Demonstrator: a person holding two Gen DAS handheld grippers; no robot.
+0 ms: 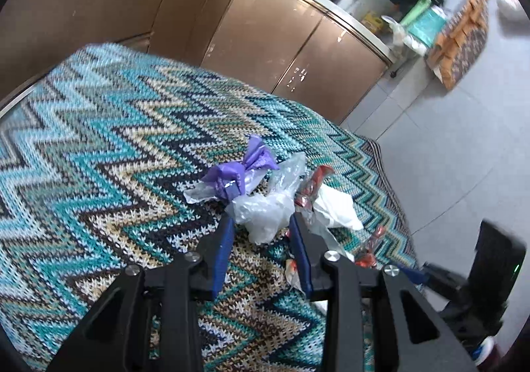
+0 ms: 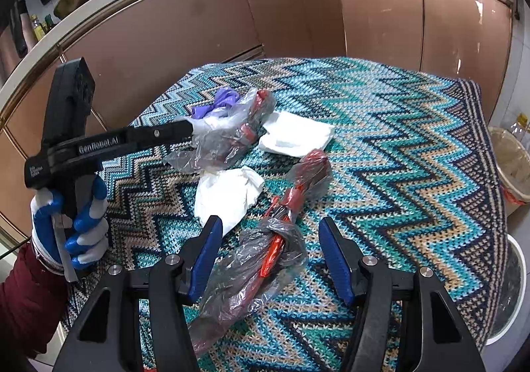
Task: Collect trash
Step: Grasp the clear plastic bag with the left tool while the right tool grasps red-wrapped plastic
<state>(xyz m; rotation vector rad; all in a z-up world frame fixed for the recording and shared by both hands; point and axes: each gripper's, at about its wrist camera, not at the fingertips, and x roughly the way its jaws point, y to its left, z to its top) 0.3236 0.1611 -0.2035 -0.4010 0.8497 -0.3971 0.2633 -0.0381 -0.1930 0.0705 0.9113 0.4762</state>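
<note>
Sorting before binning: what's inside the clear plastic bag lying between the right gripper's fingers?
Through the clear plastic bag a crumpled red-orange wrapper shows, running lengthwise. The bag's crinkled, cloudy lower end hides whatever else it holds. The right gripper is open around it.

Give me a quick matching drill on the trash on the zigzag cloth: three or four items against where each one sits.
Items:
1. purple bag
2. flat white napkin
3. crumpled white tissue
4. red wrapper in clear plastic

Places:
A. between the open right tongs
B. far end of the pile, near the cabinets
C. just left of the red wrapper, ahead of the right tongs' left finger
D. right of the other bagged red wrapper, lying spread out

Pairs: 1-B, 2-D, 3-C, 4-A
</note>
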